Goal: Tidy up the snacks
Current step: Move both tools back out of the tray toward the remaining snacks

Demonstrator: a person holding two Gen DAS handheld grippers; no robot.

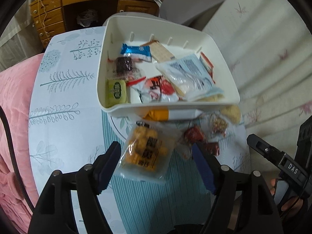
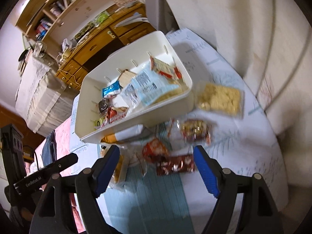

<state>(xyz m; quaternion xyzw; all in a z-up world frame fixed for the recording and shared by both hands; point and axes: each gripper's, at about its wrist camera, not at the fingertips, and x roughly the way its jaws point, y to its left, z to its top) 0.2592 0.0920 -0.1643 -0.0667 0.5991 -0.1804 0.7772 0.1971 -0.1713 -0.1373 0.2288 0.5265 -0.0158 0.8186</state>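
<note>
Left wrist view: left tool (image 1: 156,161) jaws wide, gripping nothing, an orange cracker pack (image 1: 145,152) lying between them on the table (image 1: 64,97); white bin (image 1: 214,44) just beyond holds mixed wrapped snacks, its near wall hiding most of an orange-white pack (image 1: 167,114), and the red packs (image 1: 195,136) are blurred. Right wrist view: right tool (image 2: 157,165) also wide and empty over red packs (image 2: 175,164), motion blur kills the labels; a clear tray of pale crackers (image 2: 219,97) sits beside the bin (image 2: 124,128).
</note>
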